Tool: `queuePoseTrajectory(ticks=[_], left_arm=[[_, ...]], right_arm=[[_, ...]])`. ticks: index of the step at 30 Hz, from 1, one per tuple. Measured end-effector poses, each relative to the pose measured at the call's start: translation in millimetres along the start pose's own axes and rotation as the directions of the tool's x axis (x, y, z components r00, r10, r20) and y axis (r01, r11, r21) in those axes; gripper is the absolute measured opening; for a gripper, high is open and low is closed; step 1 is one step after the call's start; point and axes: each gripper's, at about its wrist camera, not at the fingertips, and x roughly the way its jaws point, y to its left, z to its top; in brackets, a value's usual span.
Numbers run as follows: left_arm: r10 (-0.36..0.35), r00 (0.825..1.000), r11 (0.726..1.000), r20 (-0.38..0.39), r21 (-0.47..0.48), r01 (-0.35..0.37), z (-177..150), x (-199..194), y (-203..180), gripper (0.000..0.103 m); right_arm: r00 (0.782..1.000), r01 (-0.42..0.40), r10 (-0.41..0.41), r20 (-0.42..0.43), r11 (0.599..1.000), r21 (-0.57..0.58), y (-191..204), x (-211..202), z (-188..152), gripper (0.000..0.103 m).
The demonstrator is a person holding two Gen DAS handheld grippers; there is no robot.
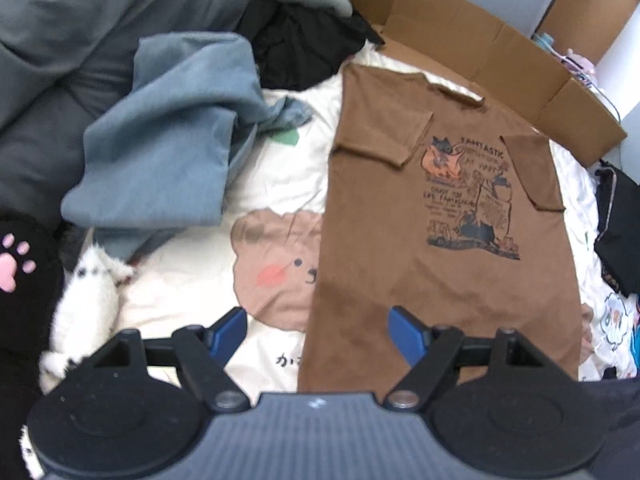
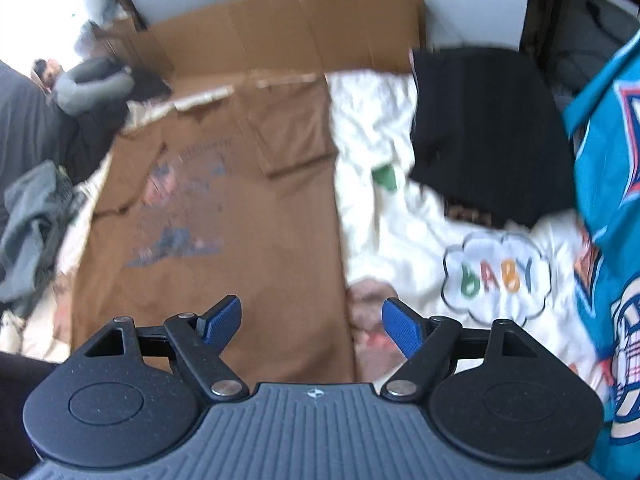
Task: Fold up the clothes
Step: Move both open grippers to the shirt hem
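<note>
In my left wrist view the brown shirt [image 1: 436,272] lies flat on the cream quilt [image 1: 192,312], running from the upper centre down to the lower centre of the frame, with both sleeves folded in over the chest and a dark print between them. My left gripper [image 1: 318,334] sits at the bottom centre with its 2 blue pads wide apart and nothing between them; the shirt's lower left corner shows in the gap, the left pad [image 1: 228,332] over the quilt, the right pad [image 1: 408,334] over brown cloth. A blue-grey garment [image 1: 168,140] is heaped at the left centre, a black garment [image 1: 304,48] at the upper centre, and a flattened cardboard box [image 1: 496,60] lies along the shirt's collar end at the upper right. A white plush toy [image 1: 86,308] lies at the lower left. My right wrist view is blurred, but I see the same shirt [image 2: 224,240] filling the centre left, its right edge running down the middle. My right gripper [image 2: 312,326] at the bottom centre also stands open and empty, straddling that edge: left pad [image 2: 222,324] over shirt, right pad [image 2: 402,328] over quilt [image 2: 384,128]. A black cloth [image 2: 488,136] lies at the upper right, teal fabric [image 2: 608,184] at the right edge, cardboard [image 2: 280,32] across the top.
</note>
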Motion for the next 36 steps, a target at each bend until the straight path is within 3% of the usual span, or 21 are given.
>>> queuePoseTrajectory(ticks=[6, 11, 18, 26, 29, 32, 36], left_arm=[[0.015, 0.999, 0.999, -0.045, -0.028, -0.016, -11, 48, 6, 0.073], [0.026, 0.993, 0.999, -0.115, -0.018, -0.028, -17, 92, 9, 0.067], [0.058, 0.978, 0.998, -0.203, -0.003, -0.060, -25, 140, 12, 0.067], [0.058, 0.946, 0.998, -0.320, -0.019, -0.068, -50, 180, 25, 0.048], [0.032, 0.938, 0.998, -0.346, -0.034, -0.047, -58, 188, 24, 0.047], [0.038, 0.929, 0.999, -0.368, 0.016, -0.035, -58, 198, 18, 0.046], [0.029, 0.921, 1.000, -0.389, 0.004, -0.030, -59, 210, 19, 0.047]], right_arm=[[0.992, -0.003, 0.006, -0.127, 1.000, 0.026, -16, 57, -24, 0.071], [0.981, -0.018, 0.028, -0.191, 0.998, 0.053, -24, 99, -36, 0.071], [0.962, -0.050, 0.075, -0.264, 0.994, 0.100, -34, 152, -56, 0.071], [0.943, -0.051, 0.069, -0.326, 0.997, 0.062, -36, 176, -73, 0.068], [0.942, -0.045, 0.056, -0.332, 0.998, 0.041, -41, 178, -74, 0.068], [0.939, -0.049, 0.053, -0.341, 0.999, 0.019, -45, 181, -73, 0.066], [0.935, -0.060, 0.067, -0.348, 0.998, 0.029, -52, 183, -74, 0.058]])
